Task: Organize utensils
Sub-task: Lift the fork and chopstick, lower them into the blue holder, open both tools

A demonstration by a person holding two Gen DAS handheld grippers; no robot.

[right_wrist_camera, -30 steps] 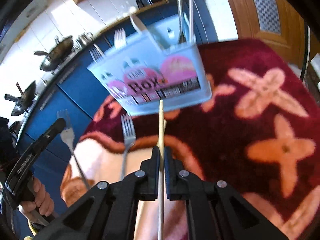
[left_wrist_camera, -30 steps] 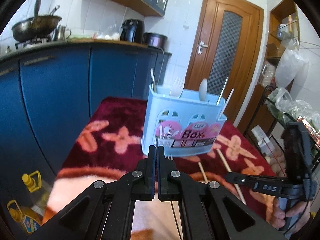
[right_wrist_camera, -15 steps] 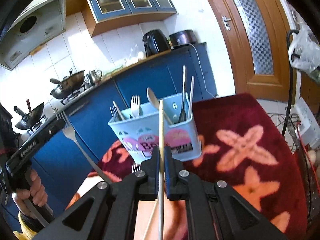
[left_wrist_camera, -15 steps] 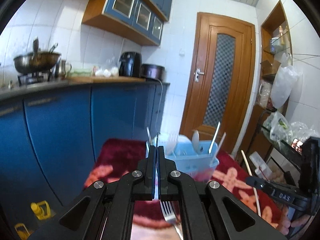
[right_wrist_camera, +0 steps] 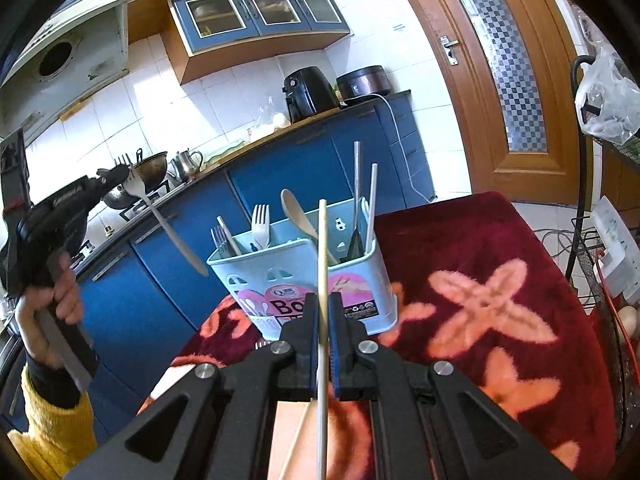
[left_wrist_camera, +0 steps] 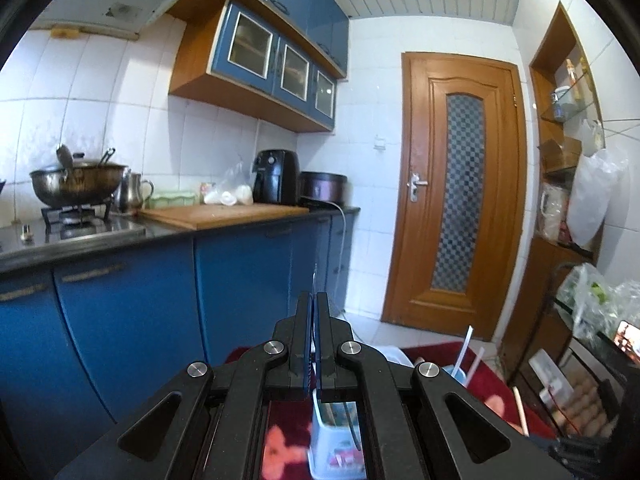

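A light blue utensil box (right_wrist_camera: 320, 284) stands on the red flowered cloth (right_wrist_camera: 480, 280), holding forks, a wooden spoon and metal chopsticks. My right gripper (right_wrist_camera: 323, 304) is shut on a wooden chopstick (right_wrist_camera: 322, 264), held upright just in front of the box. My left gripper (right_wrist_camera: 116, 174) is shut on a metal fork (right_wrist_camera: 160, 216), raised high to the left of the box, handle slanting down toward it. In the left wrist view the left gripper (left_wrist_camera: 314, 300) shows shut on the fork's thin edge (left_wrist_camera: 314, 280), and the box (left_wrist_camera: 338, 444) lies below it.
Blue kitchen cabinets (left_wrist_camera: 160, 304) with a countertop run along the left. A wooden door (left_wrist_camera: 460, 200) is behind. A wire rack with bags and eggs (left_wrist_camera: 580, 392) stands to the right. Another wooden chopstick (right_wrist_camera: 294, 440) lies on the cloth under my right gripper.
Both grippers have lifted up from the cloth with their utensils. The left wrist view tilted upward, so the box dropped to the bottom. The fork rose higher.
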